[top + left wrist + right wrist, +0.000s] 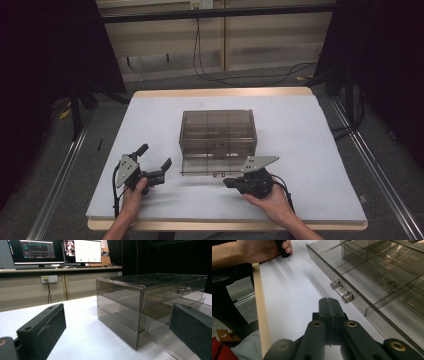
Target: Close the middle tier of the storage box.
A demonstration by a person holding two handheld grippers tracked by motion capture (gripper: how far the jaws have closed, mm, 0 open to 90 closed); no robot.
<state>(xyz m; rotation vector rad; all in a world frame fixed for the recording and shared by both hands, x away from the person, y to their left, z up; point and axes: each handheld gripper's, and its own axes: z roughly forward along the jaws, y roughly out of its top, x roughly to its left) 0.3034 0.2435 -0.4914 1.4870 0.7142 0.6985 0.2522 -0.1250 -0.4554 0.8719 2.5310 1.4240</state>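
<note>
A smoky see-through drawer cabinet (218, 131) stands mid-table. Its bottom drawer (210, 165) is pulled out toward the person. My left gripper (154, 156) rests on the mat to the cabinet's left with its jaws wide apart and nothing between them. In the left gripper view the cabinet (150, 295) sits ahead between the two spread jaws. My right gripper (227, 182) lies in front of the drawer, pointing left, jaws shut. In the right gripper view the shut gripper (328, 301) sits just short of the drawer's handle (341, 292), not touching it and holding nothing.
A white mat (310, 165) covers the table, with a wooden edge (260, 307) along the near side. The left hand (262, 250) appears far off in the right gripper view. Monitors (35, 251) stand on a desk beyond the table. Rails (60, 170) run along the floor.
</note>
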